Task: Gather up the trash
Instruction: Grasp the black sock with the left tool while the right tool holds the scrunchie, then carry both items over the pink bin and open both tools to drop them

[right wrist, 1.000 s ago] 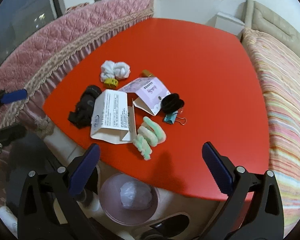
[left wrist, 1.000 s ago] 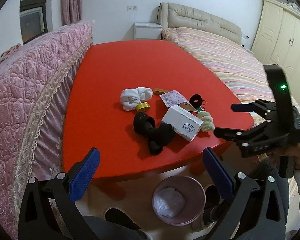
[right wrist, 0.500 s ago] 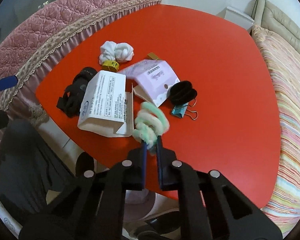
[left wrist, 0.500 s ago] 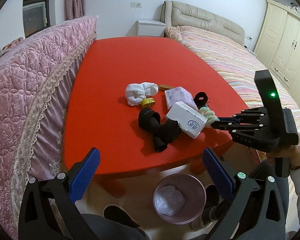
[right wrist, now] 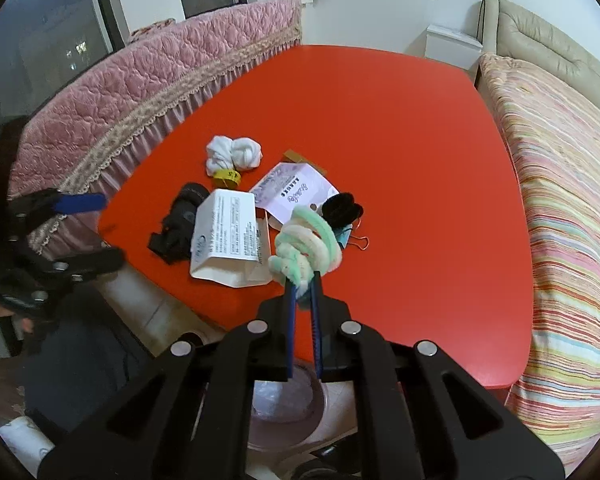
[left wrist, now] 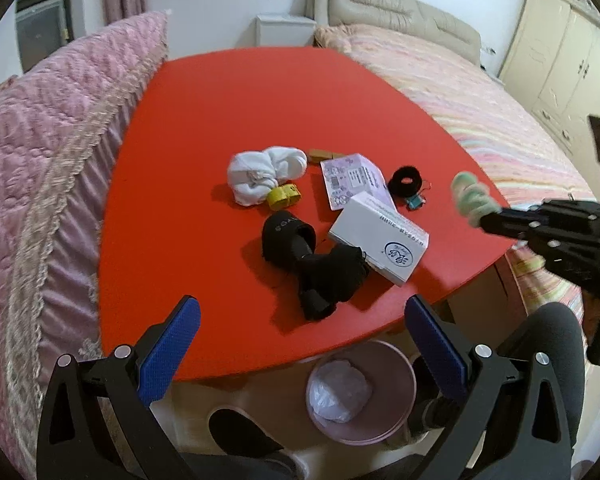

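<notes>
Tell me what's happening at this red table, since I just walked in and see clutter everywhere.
A person is clearing trash with two handheld grippers. The right gripper has just closed on a fuzzy green-and-white coil and holds it above the red table. The left gripper is open and empty, near the black sock. The white box, white cloth, pink leaflet and black hair tie lie on the table. A pink bin stands below its edge.

Pink bin (left wrist: 396, 364) far rim tucked under red table (left wrist: 220, 120) edge, blue binder clip (right wrist: 350, 238) half behind the fuzzy green-white coil (right wrist: 306, 242), small print on white box (right wrist: 226, 226) too fine to read.
</notes>
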The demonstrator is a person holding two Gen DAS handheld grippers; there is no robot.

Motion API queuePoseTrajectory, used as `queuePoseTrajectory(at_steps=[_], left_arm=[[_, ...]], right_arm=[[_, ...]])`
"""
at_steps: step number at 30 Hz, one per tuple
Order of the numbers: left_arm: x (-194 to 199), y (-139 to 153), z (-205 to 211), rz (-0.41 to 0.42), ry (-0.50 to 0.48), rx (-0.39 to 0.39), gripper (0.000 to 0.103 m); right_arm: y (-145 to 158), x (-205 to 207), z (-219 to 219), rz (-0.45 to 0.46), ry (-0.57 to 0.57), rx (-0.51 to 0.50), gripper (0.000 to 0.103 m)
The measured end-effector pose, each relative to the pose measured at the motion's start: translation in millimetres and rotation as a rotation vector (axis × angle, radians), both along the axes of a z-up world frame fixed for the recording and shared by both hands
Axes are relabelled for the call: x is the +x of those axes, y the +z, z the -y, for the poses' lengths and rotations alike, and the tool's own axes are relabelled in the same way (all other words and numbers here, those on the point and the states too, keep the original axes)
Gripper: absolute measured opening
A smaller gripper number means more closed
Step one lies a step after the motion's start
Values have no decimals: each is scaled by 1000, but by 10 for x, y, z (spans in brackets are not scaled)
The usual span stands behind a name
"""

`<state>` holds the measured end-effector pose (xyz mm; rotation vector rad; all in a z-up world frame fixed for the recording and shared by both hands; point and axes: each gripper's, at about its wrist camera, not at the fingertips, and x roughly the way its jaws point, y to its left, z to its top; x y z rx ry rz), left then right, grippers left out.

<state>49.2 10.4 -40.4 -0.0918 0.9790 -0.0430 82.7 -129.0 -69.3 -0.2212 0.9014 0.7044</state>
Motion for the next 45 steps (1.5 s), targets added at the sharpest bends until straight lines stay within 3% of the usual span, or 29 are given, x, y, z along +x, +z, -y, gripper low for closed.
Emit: queuePoseTrajectory(at_steps=[9,14,16,22,36,45], left_arm=[[264,-248,63,-60,-33,38,97],[307,-326,99,-69,-49,13,65],[299,-338,104,-68,-49,1,40],[279,-284,58,-37,-34,3,24],[-242,229,187,61,-71,-13,21],[-613,236,415,60,-120,-43,21]], right_arm=[[19,-33,52,1,-11,2,6],[-5,-38,20,-6,-8,1,6],[-9,-39,4,-6,-5,3,6],[-11,-46,-18,-4,-4,10,6],[145,-398,128,20,-1,51,6],[170,-726,224,10,21,59,6]])
